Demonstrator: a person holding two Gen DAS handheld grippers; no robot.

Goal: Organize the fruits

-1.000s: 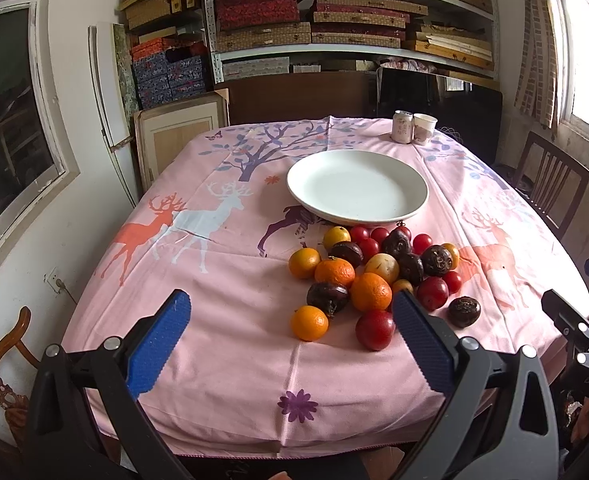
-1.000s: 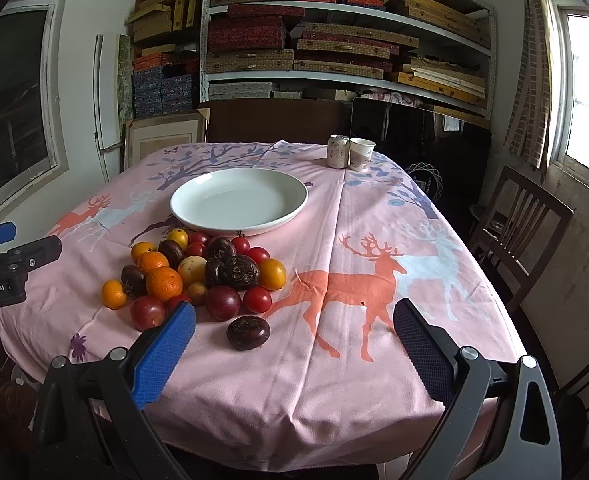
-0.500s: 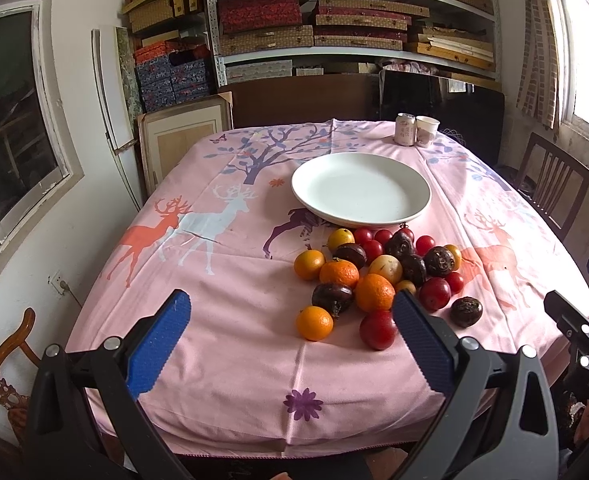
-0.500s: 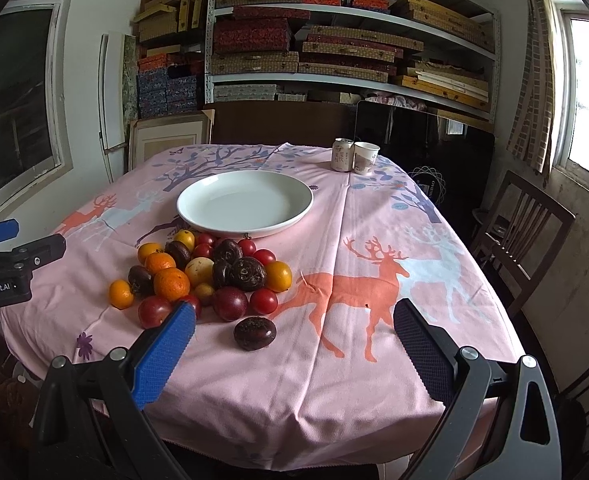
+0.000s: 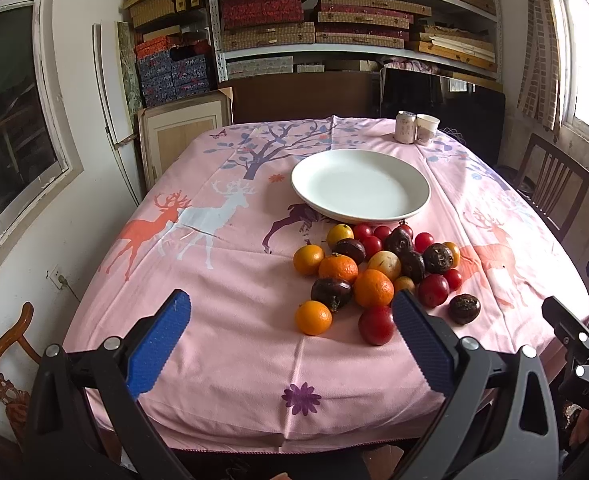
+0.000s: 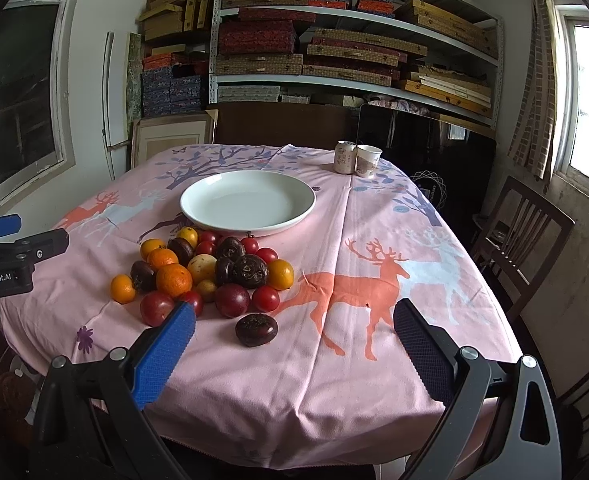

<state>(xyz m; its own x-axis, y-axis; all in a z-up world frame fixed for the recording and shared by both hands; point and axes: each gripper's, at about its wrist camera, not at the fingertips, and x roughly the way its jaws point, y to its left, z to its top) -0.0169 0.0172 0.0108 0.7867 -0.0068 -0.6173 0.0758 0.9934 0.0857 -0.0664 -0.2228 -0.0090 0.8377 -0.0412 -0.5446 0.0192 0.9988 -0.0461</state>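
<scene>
A pile of fruit (image 5: 378, 268) lies on the pink tablecloth: oranges, red tomatoes, dark passion fruits and a yellowish one. It also shows in the right wrist view (image 6: 210, 272). An empty white plate (image 5: 360, 186) (image 6: 248, 203) sits just behind the pile. One dark passion fruit (image 6: 256, 330) lies apart at the front. My left gripper (image 5: 290, 344) is open and empty, above the near table edge, left of the pile. My right gripper (image 6: 294, 344) is open and empty, near the front edge behind the lone passion fruit.
A can (image 6: 344, 157) and a paper cup (image 6: 368, 160) stand at the table's far end. A wooden chair (image 6: 522, 236) stands on the right, another chair (image 5: 2, 368) at the near left. Shelves of boxes (image 6: 334, 52) fill the back wall.
Both grippers have moved slightly forward toward the table; the fruit and plate appear a little closer. Nothing on the table has moved.
</scene>
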